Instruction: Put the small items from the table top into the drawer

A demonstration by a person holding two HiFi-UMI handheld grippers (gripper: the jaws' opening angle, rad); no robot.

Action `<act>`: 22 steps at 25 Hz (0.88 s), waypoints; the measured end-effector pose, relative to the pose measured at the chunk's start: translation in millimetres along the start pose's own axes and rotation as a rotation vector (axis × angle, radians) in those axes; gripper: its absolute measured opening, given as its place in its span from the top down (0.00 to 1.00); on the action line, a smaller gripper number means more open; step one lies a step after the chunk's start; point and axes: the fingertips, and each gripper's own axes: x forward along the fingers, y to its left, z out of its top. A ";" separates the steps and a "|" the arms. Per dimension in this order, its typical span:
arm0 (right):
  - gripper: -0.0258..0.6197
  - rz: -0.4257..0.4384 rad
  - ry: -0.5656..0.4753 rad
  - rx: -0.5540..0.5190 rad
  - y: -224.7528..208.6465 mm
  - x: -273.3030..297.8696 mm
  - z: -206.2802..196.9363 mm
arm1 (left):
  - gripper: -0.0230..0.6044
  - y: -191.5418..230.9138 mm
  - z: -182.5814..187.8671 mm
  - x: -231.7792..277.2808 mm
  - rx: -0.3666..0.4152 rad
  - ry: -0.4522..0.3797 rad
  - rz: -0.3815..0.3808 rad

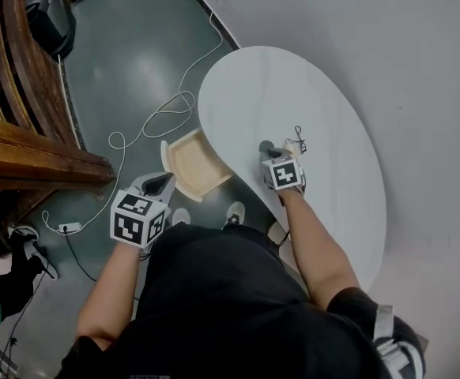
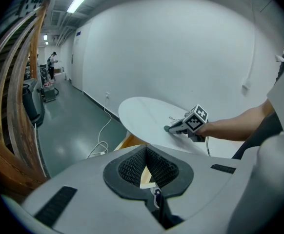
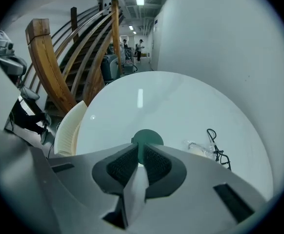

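Note:
A dark green round disc (image 3: 147,138) lies on the white oval table (image 1: 293,77), and my right gripper (image 3: 141,152) is shut on its near edge. From the head view the disc (image 1: 265,146) shows just past that gripper (image 1: 271,150). A small clear bag (image 3: 200,149) and a black wire piece (image 3: 215,147) lie just right of the disc on the table. The wooden drawer (image 1: 190,164) stands pulled out under the table's left edge. My left gripper (image 1: 160,184) hovers beside the drawer, off the table, shut and empty; its jaws (image 2: 146,152) meet at the tips.
White cables (image 1: 159,117) and a power strip (image 1: 68,228) lie on the green floor left of the table. A curved wooden staircase (image 1: 24,148) rises at far left. A white wall runs along the table's right side.

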 end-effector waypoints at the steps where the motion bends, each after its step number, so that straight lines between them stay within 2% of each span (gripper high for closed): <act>1: 0.91 -0.005 0.002 -0.001 -1.4 0.0 -0.4 | 0.94 0.3 0.8 0.4 0.002 -0.002 0.000; 7: 0.91 0.009 -0.083 0.058 4.5 -13.3 16.6 | 0.94 9.8 0.1 -2.2 0.004 -0.007 0.000; 10: 0.91 0.036 -0.136 0.132 14.0 -23.7 27.4 | 0.94 16.2 -2.2 -3.5 -0.002 -0.009 0.000; 13: 0.91 0.067 -0.196 0.161 30.0 -36.6 38.6 | 0.94 21.3 -4.4 -3.7 -0.002 -0.011 -0.006; 17: 0.91 0.143 -0.232 0.116 76.2 -44.0 51.3 | 0.94 28.7 -7.9 -5.3 -0.003 -0.015 -0.011; 22: 0.91 0.233 -0.204 0.020 135.6 -30.9 57.0 | 0.94 37.7 -15.3 -10.4 -0.010 -0.018 -0.007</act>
